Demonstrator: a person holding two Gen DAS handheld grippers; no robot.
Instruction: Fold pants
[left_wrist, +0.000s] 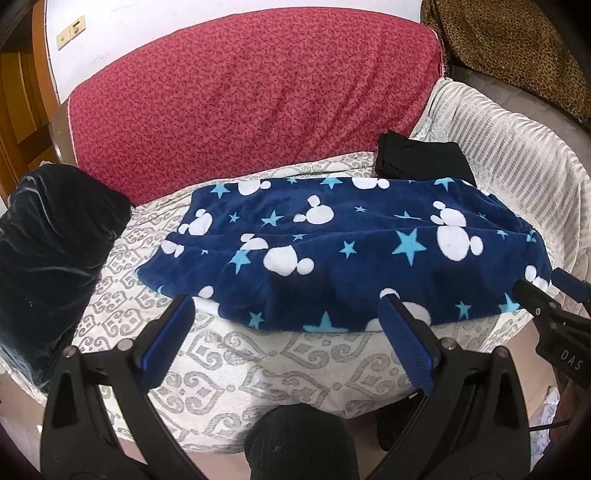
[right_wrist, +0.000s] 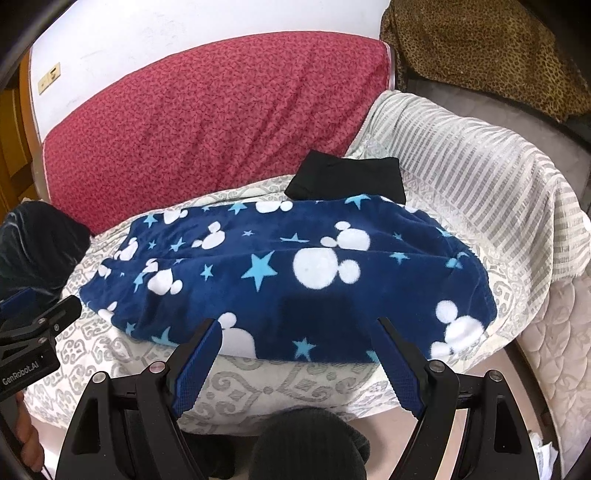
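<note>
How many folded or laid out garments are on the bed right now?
2: the blue star-print pants spread across the middle of the bed, and a folded black garment just behind them, partly hidden. More could lie underneath.

A red patterned cushion (left_wrist: 251, 92) leans on the white far wall (left_wrist: 147, 18) (leopard-print fabric (left_wrist: 509, 44) far right), patterned bedsheet (left_wrist: 258, 373) near

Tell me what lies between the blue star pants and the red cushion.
A folded black garment at the pants' far edge, otherwise bare patterned sheet up to the red cushion; clearest in the right wrist view.
</note>
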